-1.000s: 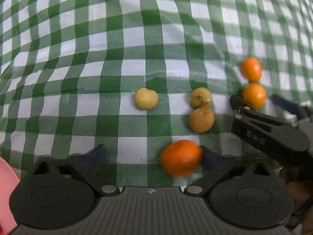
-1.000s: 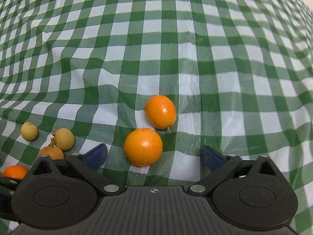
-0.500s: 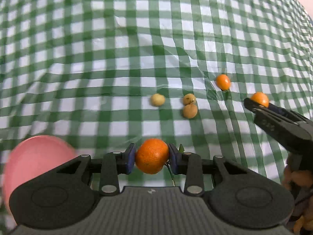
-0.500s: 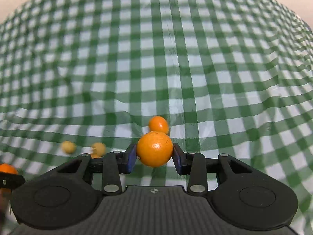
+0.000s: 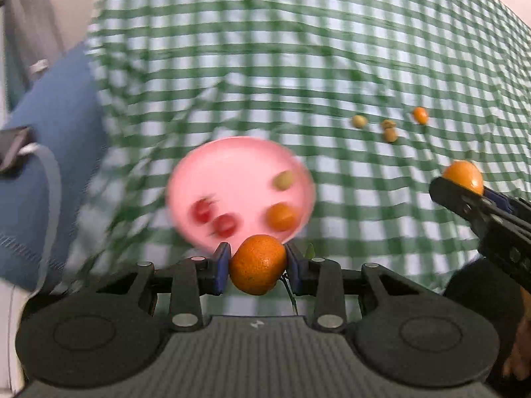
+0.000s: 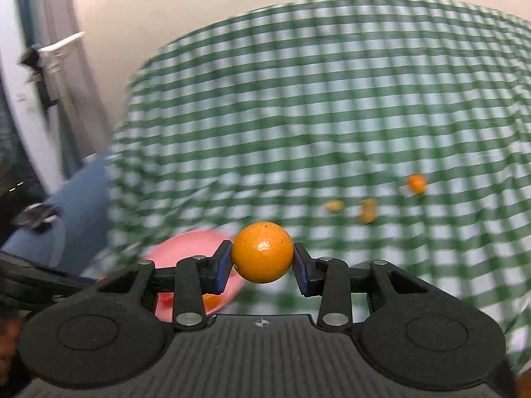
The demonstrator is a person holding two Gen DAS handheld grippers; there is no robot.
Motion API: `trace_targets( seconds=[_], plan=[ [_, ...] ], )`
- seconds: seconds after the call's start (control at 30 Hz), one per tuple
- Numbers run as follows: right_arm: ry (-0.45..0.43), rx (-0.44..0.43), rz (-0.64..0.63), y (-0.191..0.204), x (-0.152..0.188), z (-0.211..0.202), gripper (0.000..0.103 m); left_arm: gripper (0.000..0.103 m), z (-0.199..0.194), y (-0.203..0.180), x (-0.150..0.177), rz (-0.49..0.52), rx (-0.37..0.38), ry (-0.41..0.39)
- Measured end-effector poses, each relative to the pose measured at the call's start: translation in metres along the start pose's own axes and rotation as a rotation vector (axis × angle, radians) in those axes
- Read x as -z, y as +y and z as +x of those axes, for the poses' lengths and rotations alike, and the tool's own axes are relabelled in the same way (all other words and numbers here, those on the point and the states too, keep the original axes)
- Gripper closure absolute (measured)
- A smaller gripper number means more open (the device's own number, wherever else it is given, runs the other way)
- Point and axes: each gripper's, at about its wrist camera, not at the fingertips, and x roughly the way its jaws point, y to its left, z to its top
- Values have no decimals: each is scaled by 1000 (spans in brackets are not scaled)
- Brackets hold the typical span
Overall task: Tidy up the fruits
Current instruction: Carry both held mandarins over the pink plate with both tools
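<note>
A: Left wrist view: the left hand-held gripper is clamped on a tangerine with a bit of green leaf, both blue pads pressed to its sides. It hangs above the near rim of the pink plate.

B: What lies on that plate?

A: Two red fruits, one orange fruit and a small greenish one, all blurred.

B: And the other side?

A: Right wrist view: the right hand-held gripper is clamped on a smooth orange, held up off the green-checked tabletop. The plate sits low on the left, partly hidden behind the gripper.

B: Anything loose on the cloth?

A: Far to the right, a small orange fruit and three little yellowish-brown ones, two of them touching, well apart from the plate.
</note>
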Motion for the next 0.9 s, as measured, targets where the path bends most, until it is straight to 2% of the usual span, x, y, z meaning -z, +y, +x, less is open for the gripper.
trace_targets(
  seconds=[0.13, 0.37, 0.6, 0.9],
  plan=[
    [5, -28, -142, 51, 16, -20, 63, 64, -26, 31, 27, -39, -33, -43],
    [1, -40, -233, 87, 16, -35, 63, 64, -62, 57, 51, -104, -28, -153],
    [-19, -19, -288, 105, 17, -53, 63, 64, -76, 65, 59, -130, 10, -195],
    [-11, -25, -323, 114, 19, -54, 63, 64, -75, 75, 63, -155, 23, -200]
  ],
)
